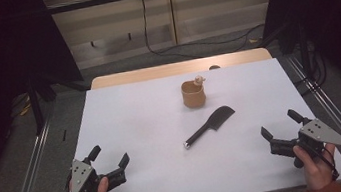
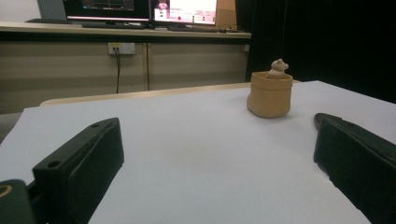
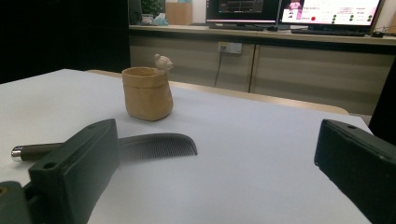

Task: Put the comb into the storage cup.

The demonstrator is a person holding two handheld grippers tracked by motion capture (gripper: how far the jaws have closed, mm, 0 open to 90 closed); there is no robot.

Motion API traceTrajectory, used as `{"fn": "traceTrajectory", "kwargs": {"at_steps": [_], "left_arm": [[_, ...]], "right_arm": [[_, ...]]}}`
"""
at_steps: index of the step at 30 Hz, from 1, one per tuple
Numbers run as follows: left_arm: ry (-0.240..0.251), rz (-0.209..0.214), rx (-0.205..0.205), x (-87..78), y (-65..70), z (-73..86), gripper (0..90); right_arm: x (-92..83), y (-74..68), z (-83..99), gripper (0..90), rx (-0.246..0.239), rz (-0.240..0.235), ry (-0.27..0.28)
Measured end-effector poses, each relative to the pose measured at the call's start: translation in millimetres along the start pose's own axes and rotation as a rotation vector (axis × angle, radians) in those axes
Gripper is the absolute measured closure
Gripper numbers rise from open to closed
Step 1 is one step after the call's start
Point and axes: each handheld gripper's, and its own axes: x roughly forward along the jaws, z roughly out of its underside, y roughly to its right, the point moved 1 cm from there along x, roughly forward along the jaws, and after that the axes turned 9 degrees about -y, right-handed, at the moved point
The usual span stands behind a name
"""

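Both grippers, left [image 1: 112, 160] and right [image 1: 277, 129], gape empty. We judge comb [image 1: 211, 125] light, rigid; grasp its handle [image 1: 197, 136].

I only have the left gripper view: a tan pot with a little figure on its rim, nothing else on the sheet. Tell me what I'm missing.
Observer: A black comb lies on the white sheet, nearer the person than the tan pot.
Operator: Give me its orientation.
Observer: In the high view its handle, silver-capped, points toward the person and the toothed end toward the far right.
Operator: Report the right gripper.
Observer: The right gripper is held at the sheet's near right edge, jaws wide apart, nothing between them.
Operator: And mine from above.
Observer: The left gripper sits at the near left, also open and apart from the comb.
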Motion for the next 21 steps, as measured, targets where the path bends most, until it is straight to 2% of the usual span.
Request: {"fn": "traceTrajectory", "kwargs": {"at_steps": [6,8,12,17,21], "left_arm": [[0.019,0.006,-0.007,-0.1,1.0,-0.9,1.7],[0.013,0.004,-0.002,0.1,1.0,-1.1,1.7],[0.006,0.0,0.001,1.2,0.8,-0.9,1.8],[0.005,0.004,-0.003,2.6,1.9,-1.1,2.0],[0.004,0.019,-0.006,3.2,3.5,-1.3,2.5]], "right_arm": [[1.6,2.7,0.9,0.3,-0.008,-0.001,-0.011],[2.1,3.8,1.2,0.3,0.01,-0.003,-0.003],[3.0,3.4,1.8,0.2,-0.008,-0.01,-0.006],[2.4,-0.8,2.3,0.0,-0.027,-0.085,0.001],[4.1,-3.2,1.9,0.0,-0.02,-0.104,0.01]]}}
